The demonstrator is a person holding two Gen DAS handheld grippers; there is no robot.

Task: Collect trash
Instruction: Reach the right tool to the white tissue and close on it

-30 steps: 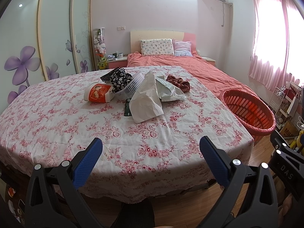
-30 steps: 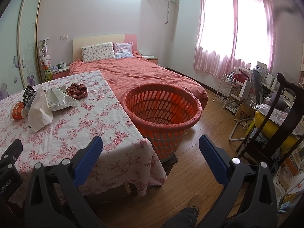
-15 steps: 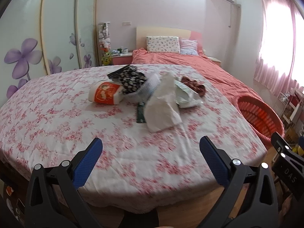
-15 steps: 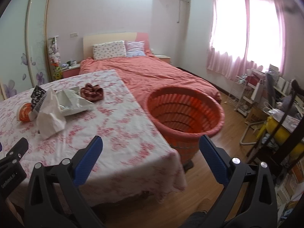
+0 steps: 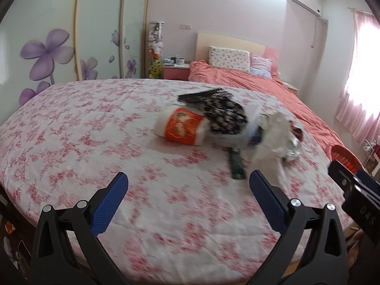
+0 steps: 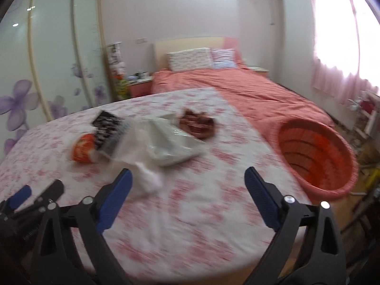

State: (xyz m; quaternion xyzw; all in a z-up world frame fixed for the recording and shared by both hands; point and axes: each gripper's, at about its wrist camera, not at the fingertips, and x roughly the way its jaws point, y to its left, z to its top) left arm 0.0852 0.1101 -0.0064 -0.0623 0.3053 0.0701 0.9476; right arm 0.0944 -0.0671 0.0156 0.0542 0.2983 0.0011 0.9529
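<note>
A heap of trash lies on the flowered tablecloth (image 5: 71,128): an orange-and-white cup (image 5: 181,125) on its side, a black-and-white patterned bag (image 5: 223,116), a dark green wrapper (image 5: 236,163), white crumpled paper (image 5: 273,140), a silver bag (image 6: 173,147) and a brown crumpled piece (image 6: 197,123). My left gripper (image 5: 188,187) hangs open over the cloth in front of the cup, nothing between its fingers. My right gripper (image 6: 187,187) is wide, its jaws closing a little, empty, just short of the white paper (image 6: 147,180). The orange basket (image 6: 315,154) stands on the floor right of the table.
A bed with a salmon cover (image 6: 249,87) lies behind the table. Sliding wardrobe doors with purple flowers (image 5: 47,52) fill the left wall. A pink nightstand (image 5: 175,72) stands by the bed. Pink curtains (image 6: 337,47) and a small rack (image 6: 365,109) are at the right.
Both grippers have swung left and come closer over the table. The trash heap looks larger, and the basket has slid to the right edge of both views.
</note>
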